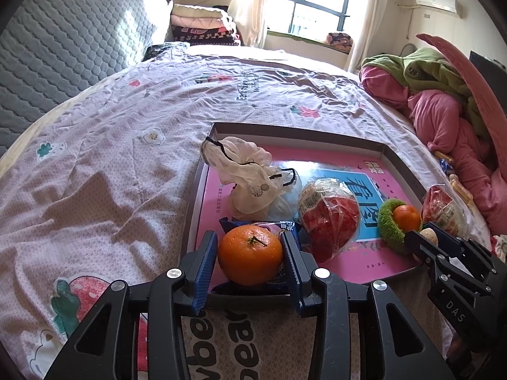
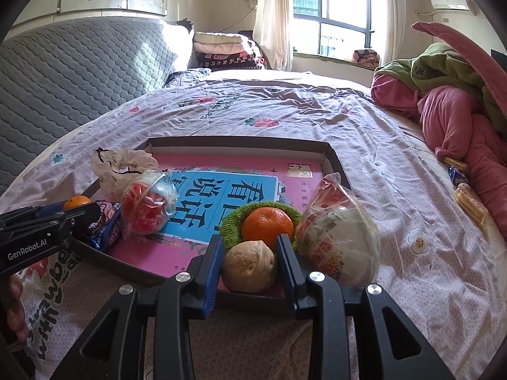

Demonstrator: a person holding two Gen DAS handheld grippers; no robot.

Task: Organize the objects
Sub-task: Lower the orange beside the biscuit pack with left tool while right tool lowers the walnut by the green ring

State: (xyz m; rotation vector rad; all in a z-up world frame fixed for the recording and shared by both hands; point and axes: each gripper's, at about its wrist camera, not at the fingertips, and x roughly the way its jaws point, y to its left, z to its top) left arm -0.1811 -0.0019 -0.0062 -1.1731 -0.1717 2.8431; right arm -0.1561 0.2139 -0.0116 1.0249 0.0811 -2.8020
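My left tool [image 1: 250, 256] brackets a large orange [image 1: 250, 255] that sits on a blue snack packet [image 1: 290, 228] at the near left corner of the shallow box tray [image 1: 402, 164] on the bed [image 1: 111, 158]; its pads stand just clear, released. My right tool [image 2: 248, 262] is clenched on a pale walnut [image 2: 248, 266] at the tray's near right edge, just in front of a smaller orange [image 2: 267, 223] nested in a green knitted ring [image 2: 231, 224].
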